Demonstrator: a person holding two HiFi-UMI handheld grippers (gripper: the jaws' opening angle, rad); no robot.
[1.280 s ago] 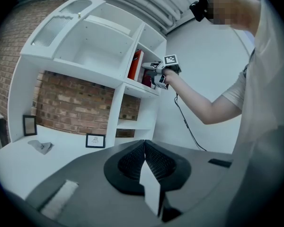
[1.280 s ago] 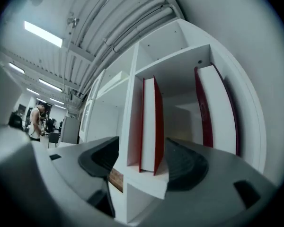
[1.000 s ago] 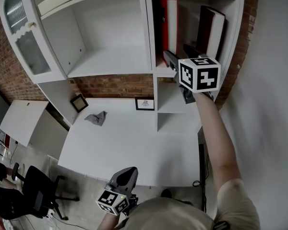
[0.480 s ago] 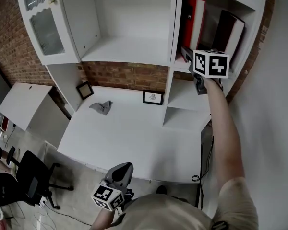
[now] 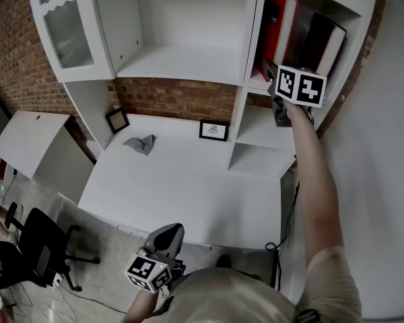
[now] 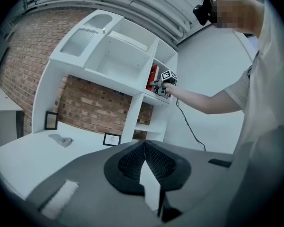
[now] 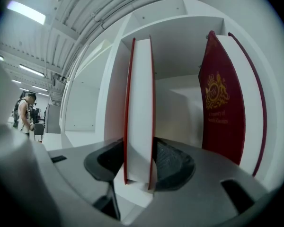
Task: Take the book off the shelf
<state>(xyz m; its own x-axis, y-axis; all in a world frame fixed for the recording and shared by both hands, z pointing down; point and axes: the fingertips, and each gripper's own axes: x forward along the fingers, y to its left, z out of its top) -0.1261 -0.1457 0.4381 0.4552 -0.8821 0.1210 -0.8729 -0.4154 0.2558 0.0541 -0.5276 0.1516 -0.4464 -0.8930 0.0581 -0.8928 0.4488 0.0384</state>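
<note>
1. Just squeezed in with the right gripper (image 7: 138, 161), pads now snug on both covers of the red book (image 7: 139, 98), low down.
2. Nothing in the left gripper (image 6: 144, 161): pinched closed, hanging by the waist in front of the desk (image 6: 23, 155).
3. Standing upright in the top right shelf (image 7: 180, 37) cubby, apart from the dark red book (image 7: 220, 112) leaning at the right.
4. Looks like the grab step. Next, probably pull straight back, keeping clear of the neighbour.

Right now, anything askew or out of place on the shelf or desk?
The dark red book leans rightward, not upright like the red book beside it. A crumpled grey cloth lies on the desk.
</note>
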